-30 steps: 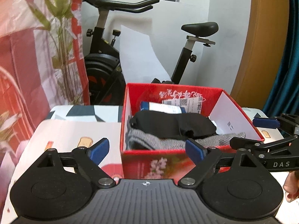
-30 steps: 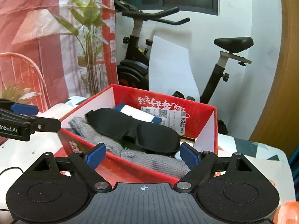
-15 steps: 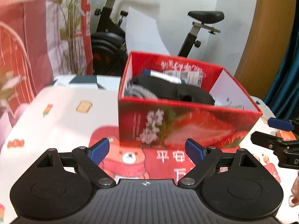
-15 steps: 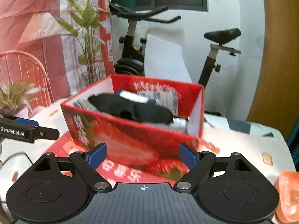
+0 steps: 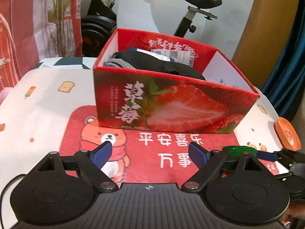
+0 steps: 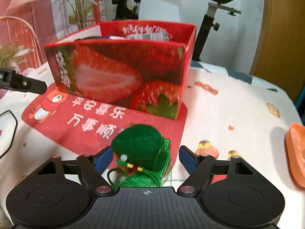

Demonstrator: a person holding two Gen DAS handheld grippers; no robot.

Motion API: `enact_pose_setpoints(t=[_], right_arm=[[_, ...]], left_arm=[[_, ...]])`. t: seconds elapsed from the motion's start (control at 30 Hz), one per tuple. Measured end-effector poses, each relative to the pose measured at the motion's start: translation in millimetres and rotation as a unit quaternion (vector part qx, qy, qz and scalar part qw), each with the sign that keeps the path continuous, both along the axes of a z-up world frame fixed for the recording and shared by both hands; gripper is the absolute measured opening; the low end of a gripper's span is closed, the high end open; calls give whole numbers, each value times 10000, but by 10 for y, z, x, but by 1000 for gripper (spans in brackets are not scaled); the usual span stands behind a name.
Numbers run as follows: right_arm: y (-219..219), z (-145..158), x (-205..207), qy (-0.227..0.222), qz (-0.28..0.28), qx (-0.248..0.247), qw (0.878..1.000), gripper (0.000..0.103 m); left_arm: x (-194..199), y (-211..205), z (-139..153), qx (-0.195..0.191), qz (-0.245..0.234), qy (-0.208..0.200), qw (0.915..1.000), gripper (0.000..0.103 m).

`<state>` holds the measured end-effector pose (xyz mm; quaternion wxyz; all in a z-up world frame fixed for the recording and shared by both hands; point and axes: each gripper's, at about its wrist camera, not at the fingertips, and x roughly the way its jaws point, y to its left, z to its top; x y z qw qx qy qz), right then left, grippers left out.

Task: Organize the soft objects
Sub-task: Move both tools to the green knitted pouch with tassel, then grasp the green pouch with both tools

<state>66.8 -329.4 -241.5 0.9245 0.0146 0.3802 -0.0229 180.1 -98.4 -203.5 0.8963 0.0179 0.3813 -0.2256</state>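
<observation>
Your count: one red strawberry box [image 5: 171, 103] on the worktop [image 5: 43, 103]. Inside it you've got one black soft item [image 5: 152, 63], one grey knit piece [image 5: 119, 64] and one white labelled packet [image 5: 162, 54]. Outside the box: one green tasselled pouch [image 6: 141, 145], one red mat [image 5: 152, 148], one orange dish [image 5: 286, 133]. Two tools: left [image 5: 150, 154], right [image 6: 146, 158].

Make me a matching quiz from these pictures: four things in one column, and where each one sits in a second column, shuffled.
Things:
1. green tasselled pouch
2. black eye mask
3. strawberry box
4. orange dish

Places:
A. inside the box, on grey fabric
B. on the red bear mat
C. between the right gripper's open jaws, which have just been closing
D. at the table's right edge

Pairs: 1-C, 2-A, 3-B, 4-D
</observation>
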Motion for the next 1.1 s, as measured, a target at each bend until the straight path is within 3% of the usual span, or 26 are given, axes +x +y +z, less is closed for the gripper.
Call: enact_pose_setpoints(t=[0.1,0.17,0.5,0.73,0.87,1.03,1.1], right_arm=[[33,-48,82,156,54,182,9997,53],[89,-48,147,165,187,239,9994,51],[657,-75,447,181,1206,197,9923,49],[725,-88,492,158,1349,290,9903,49],[693,-111,495,151,1343,347,9902,49],[687,-137,499,177,1345,302,9903,48],[711,-123,512,181,1364,237,9902,47]], left_arm=[[-8,-27,-34,-53,-73,63,9999,86],[-19,-30,-51,-78,-111,94,9999,84],[56,3,-202,-446,-246,533,9973,75],[214,93,-481,-975,-149,1216,9877,67],[318,137,-649,-1744,-123,1776,9684,62],[342,-3,-725,-1767,-280,1804,9672,60],[360,-42,-768,-1893,-414,1849,9635,48]])
